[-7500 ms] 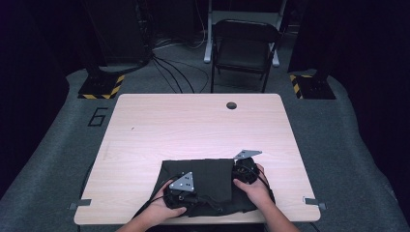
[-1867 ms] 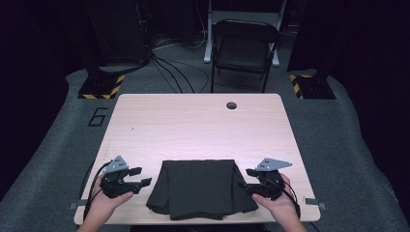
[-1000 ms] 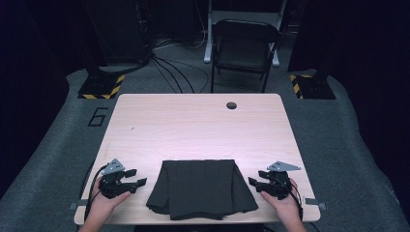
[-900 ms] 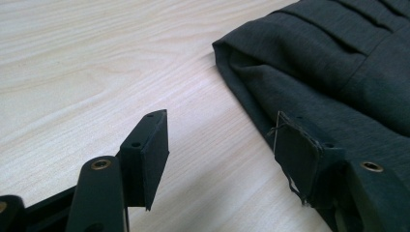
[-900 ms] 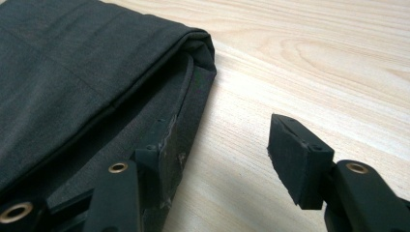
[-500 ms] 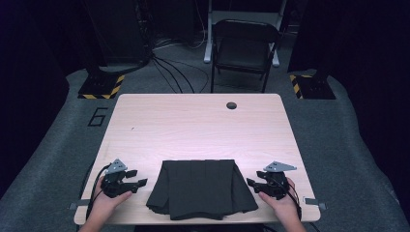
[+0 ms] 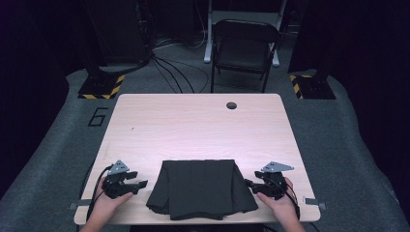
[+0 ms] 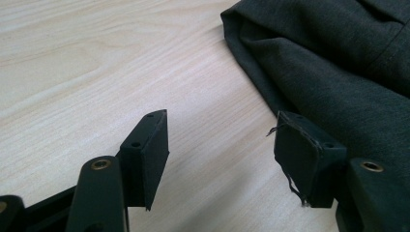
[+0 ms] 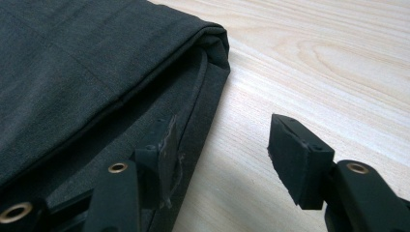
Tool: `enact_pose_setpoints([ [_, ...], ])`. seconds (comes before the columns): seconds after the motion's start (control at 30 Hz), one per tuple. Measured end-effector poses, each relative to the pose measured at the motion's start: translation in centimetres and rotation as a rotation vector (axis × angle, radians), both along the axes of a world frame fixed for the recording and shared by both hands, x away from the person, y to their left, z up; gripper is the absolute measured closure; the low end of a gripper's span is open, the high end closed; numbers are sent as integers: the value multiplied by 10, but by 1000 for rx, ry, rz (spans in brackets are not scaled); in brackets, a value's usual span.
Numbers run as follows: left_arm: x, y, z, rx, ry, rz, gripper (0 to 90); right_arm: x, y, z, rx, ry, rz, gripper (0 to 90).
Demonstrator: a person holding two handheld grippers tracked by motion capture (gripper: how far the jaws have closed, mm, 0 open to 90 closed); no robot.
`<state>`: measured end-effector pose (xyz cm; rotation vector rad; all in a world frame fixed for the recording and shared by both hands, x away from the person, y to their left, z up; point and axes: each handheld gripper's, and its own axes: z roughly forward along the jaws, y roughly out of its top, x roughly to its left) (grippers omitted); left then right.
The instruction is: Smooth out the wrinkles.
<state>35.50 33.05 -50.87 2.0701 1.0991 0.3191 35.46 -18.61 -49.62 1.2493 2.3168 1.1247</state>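
A folded dark grey cloth (image 7: 200,187) lies on the wooden table (image 7: 193,125) near its front edge. My left gripper (image 7: 141,184) rests on the table just left of the cloth, jaws open and nothing between them. In the left gripper view the cloth (image 8: 338,58) fills the upper right, beside the gripper (image 8: 222,154). My right gripper (image 7: 249,184) sits at the cloth's right edge, also open. In the right gripper view its left jaw hangs over the cloth's folded edge (image 9: 96,72), with bare wood between the jaws of the gripper (image 9: 220,150).
A round cable hole (image 7: 231,105) is near the table's far edge. A black folding chair (image 7: 244,46) stands beyond the table, with cables (image 7: 169,63) on the floor. Yellow-black striped floor blocks (image 7: 102,87) sit at both far corners.
About two seconds back both grippers stood slightly farther up the table; they have drawn a little toward the front edge. Over the last second nothing has visibly moved.
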Motion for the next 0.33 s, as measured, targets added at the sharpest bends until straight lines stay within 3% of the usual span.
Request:
enact_pose_setpoints([
  [0.3, 0, -1, -1, 10, 6, 3, 371, 1, 0, -1, 5, 9, -1, 432],
  [0.33, 1, -2, -1, 6, -7, 5, 371, 1, 0, -1, 3, 9, 0, 431],
])
